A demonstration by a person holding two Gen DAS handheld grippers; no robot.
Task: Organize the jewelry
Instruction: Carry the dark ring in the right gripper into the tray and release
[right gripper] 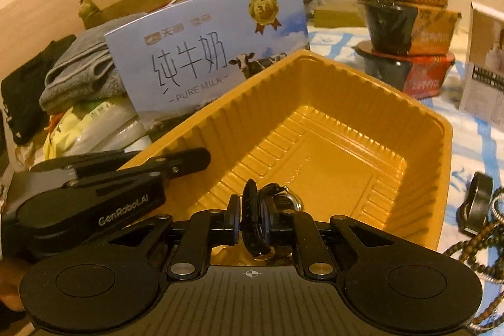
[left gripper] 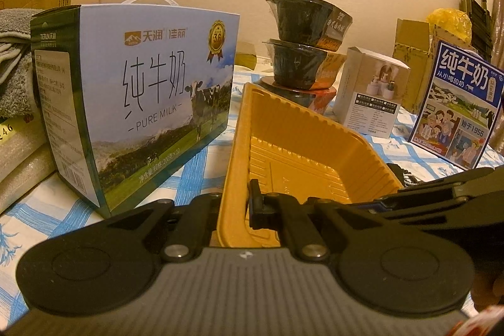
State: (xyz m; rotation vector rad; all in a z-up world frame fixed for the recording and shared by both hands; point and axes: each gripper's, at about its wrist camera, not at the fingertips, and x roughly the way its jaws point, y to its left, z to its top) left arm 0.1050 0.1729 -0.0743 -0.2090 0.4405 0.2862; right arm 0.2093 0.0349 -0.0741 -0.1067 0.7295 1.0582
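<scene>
At the far left of the right wrist view a grey folded towel (right gripper: pixel 77 70) lies on a heap of bags, and the blue "PURE MILK" carton (right gripper: pixel 204 49) leans just beside it. In front of the carton the left gripper (right gripper: pixel 176 167) reaches in from the left, its jaws clamped on the near-left rim of the yellow plastic tray (right gripper: pixel 419 178). In the left wrist view the same tray (left gripper: pixel 242 128) wall stands pinched between that gripper's (left gripper: pixel 234 210) closed fingers, and the tray is tipped up off the blue-checked cloth (left gripper: pixel 195 175).

At the centre of the right wrist view, the right gripper (right gripper: pixel 252 221) is closed on a wristwatch (right gripper: pixel 253 210) (black strap upright between the pads, its metal case showing just to the right), held over the near end of the tray. The tray's floor beyond it is bare.

Further right, three stacked instant-noodle bowls (right gripper: pixel 406 21) stand behind the tray, with a white product box (right gripper: pixel 485 65) beside them. At the right edge, on the cloth, lie a dark bead necklace (right gripper: pixel 472 244), a small black object (right gripper: pixel 478 203) and a metal chain (right gripper: pixel 496 210), tangled close together.
</scene>
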